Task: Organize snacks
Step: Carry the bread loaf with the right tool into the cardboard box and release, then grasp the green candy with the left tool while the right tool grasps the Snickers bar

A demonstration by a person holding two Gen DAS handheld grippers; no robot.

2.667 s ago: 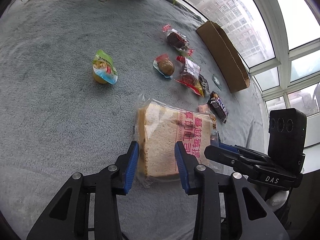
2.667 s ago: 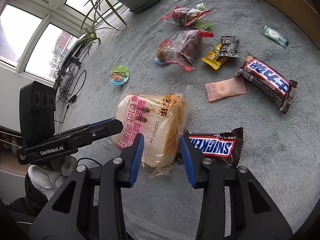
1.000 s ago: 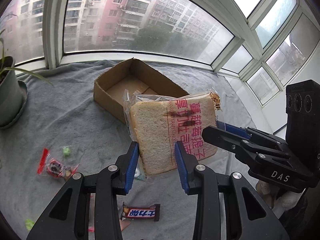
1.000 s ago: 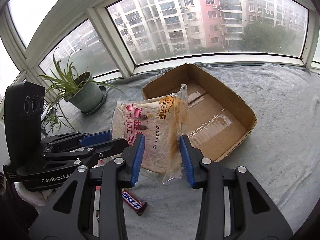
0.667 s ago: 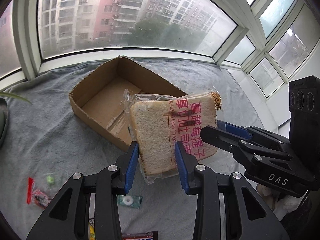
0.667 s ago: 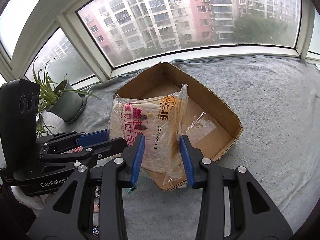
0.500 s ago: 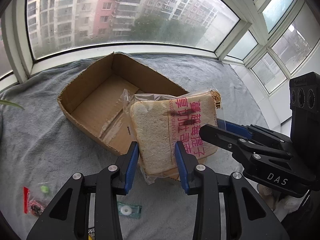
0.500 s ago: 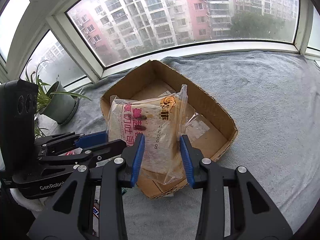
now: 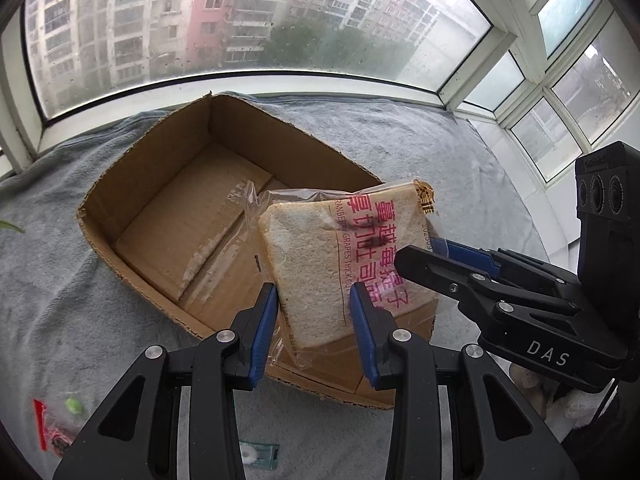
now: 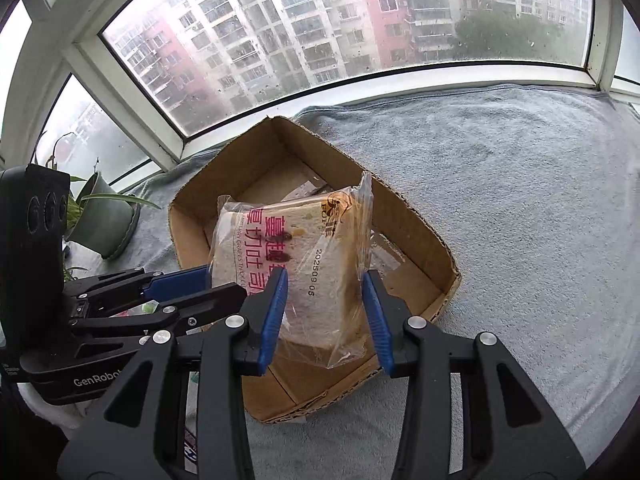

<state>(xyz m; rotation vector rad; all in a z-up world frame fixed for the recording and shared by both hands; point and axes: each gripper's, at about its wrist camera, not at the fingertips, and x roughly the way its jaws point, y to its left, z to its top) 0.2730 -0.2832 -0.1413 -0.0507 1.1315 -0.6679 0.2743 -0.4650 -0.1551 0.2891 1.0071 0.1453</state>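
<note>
Grey fleece-covered counter (image 9: 60,280) under bay window. Open brown cardboard box (image 9: 168,184) on it. Clear-wrapped sliced bread pack (image 9: 344,264) hangs over box's near end. Left tool (image 9: 314,332) clamped on pack; right tool (image 10: 324,312) opening, pack between its jaws.

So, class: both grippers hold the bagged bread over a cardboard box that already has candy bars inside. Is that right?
Not quite. The cardboard box has no candy bars inside; the left wrist view shows only its bare floor. The rest stands: the bagged bread is over it between the left gripper and right gripper.
</note>
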